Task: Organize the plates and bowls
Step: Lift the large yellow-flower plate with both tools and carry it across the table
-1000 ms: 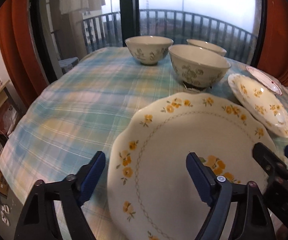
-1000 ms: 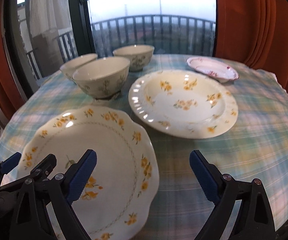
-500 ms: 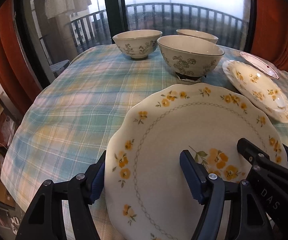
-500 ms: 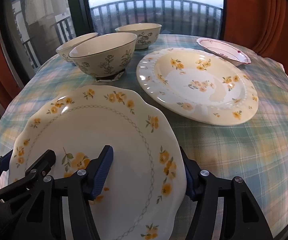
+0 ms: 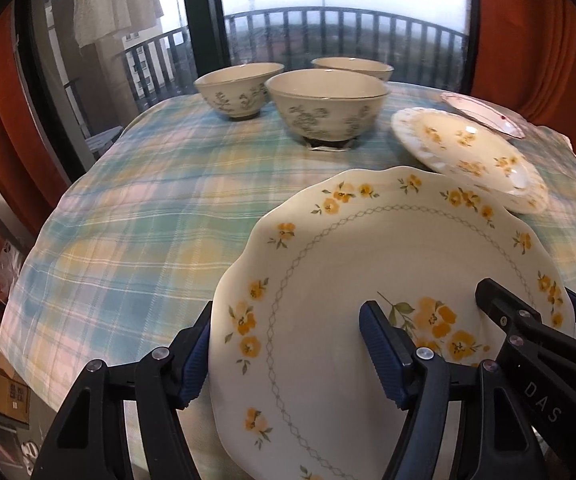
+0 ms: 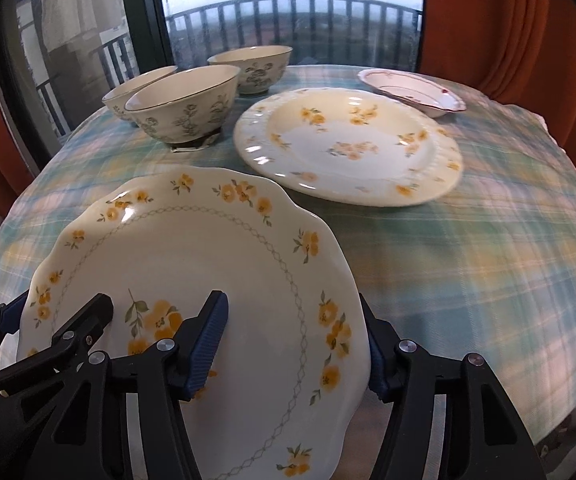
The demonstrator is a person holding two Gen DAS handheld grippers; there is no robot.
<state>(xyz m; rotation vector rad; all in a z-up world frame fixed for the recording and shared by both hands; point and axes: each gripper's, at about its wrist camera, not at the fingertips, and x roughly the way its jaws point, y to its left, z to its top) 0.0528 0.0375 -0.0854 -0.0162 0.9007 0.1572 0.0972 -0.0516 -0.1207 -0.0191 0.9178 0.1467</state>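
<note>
Both grippers clamped the scalloped plate [image 6: 208,280]: the left gripper [image 5: 288,352] on its left rim, the right gripper [image 6: 291,344] on its right rim. Beyond that plate lay the ribbed plate [image 6: 347,144], three bowls [image 6: 184,108] and a small red-trimmed dish [image 6: 411,92].

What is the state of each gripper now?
Left gripper: closed on the scalloped plate.
Right gripper: closed on the same plate.
</note>
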